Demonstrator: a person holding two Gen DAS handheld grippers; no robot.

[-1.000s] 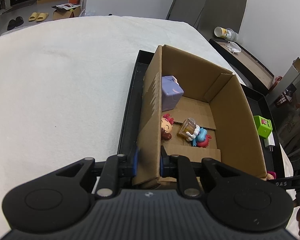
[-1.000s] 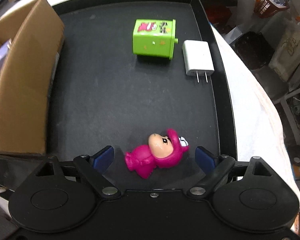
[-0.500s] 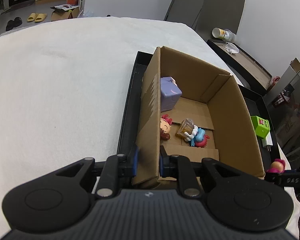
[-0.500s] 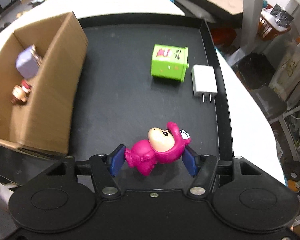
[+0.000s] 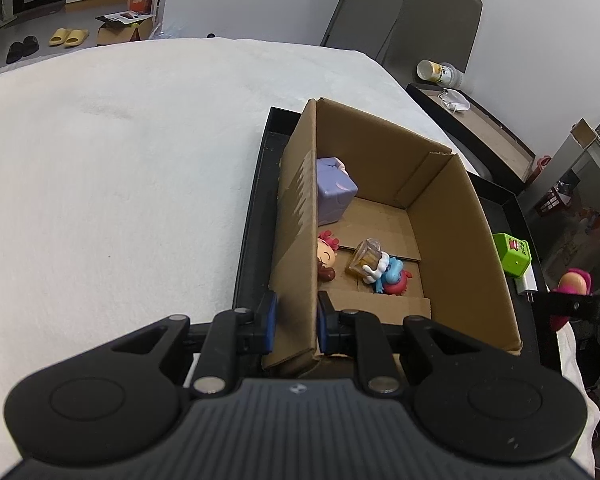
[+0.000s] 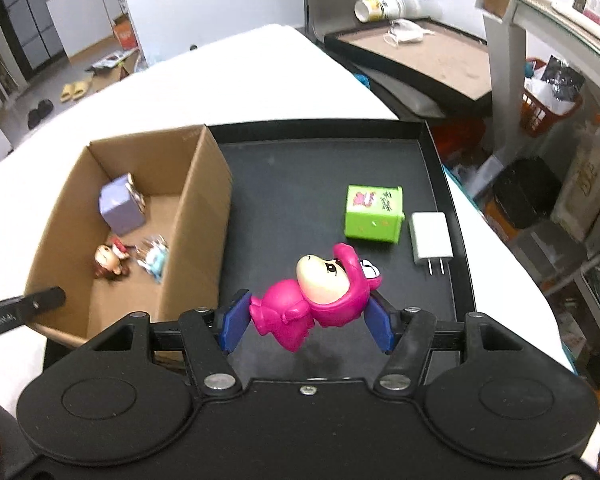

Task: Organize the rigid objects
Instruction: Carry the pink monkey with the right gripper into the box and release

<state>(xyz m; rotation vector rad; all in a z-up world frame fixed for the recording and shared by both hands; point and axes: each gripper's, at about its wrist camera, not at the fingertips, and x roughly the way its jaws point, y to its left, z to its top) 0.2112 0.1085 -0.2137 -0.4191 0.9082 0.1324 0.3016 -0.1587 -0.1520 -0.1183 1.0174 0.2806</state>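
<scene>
The green cube [image 6: 374, 214] on the black tray [image 6: 446, 184] carries a pink picture and some dark scribbled writing on its top face, too small to read. White lettering runs along the dark bar at the left edge of the right wrist view, but it is cut off and unreadable.

The right gripper [image 6: 306, 316] has its jaws pinching the pink toy figure [image 6: 320, 292] from both sides, held up over the tray. The figure lies tilted, its long axis running from lower left to upper right (face turned up and toward the cube), feet end near the left blue pad. A white charger [image 6: 430, 238] lies just beside the cube, prongs pointing toward the camera.

The left gripper [image 5: 294, 316] has its jaws pressed on the near wall of the cardboard box [image 5: 452, 216], one pad inside, one outside. Inside the box sit a purple cube [image 5: 334, 192], a small red-haired doll [image 5: 326, 254] and a blue figure [image 5: 390, 274]. Box and tray rest on the white tabletop [image 5: 120, 168].
</scene>
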